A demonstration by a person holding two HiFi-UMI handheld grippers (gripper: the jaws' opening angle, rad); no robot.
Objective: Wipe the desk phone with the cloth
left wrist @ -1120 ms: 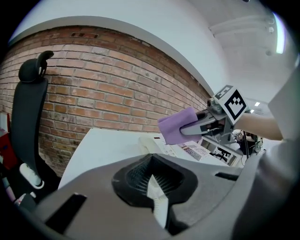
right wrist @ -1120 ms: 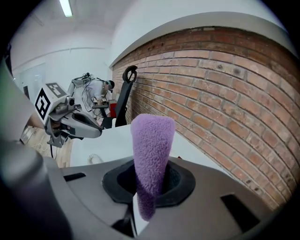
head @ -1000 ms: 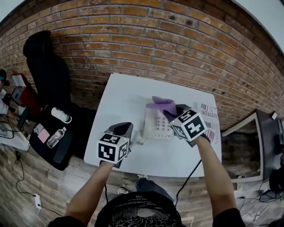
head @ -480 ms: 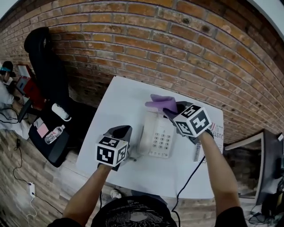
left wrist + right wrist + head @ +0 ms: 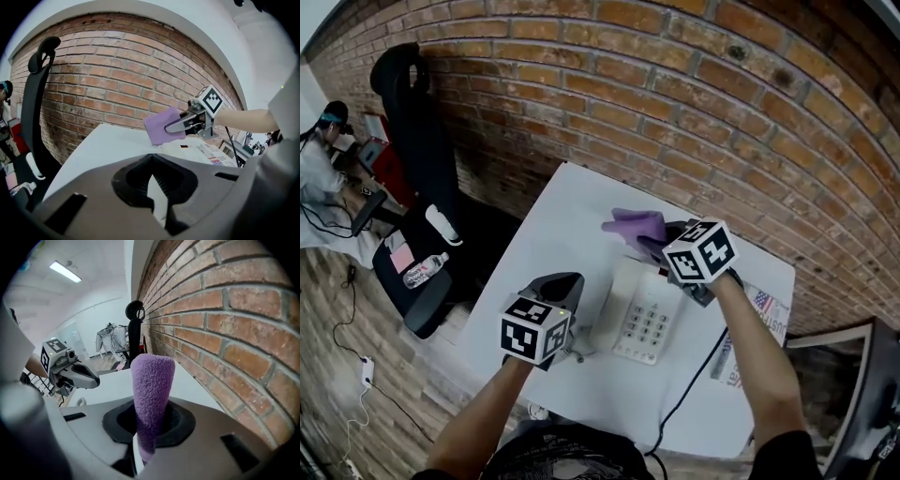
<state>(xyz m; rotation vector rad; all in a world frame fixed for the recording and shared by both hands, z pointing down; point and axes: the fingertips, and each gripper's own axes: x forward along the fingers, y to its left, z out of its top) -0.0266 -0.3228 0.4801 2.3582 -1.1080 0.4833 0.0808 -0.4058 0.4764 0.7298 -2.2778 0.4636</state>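
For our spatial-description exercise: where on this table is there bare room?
Bare: the table left of the phone, from the brick wall to the left gripper, and the near strip before it. Crowded: the right edge, with papers and a cable, and over the phone, where the right gripper holds the cloth.

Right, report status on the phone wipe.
Right gripper shut on purple cloth, at desk phone's far end. Left gripper shut, empty, beside the phone's left edge. Nothing lying on the keypad.
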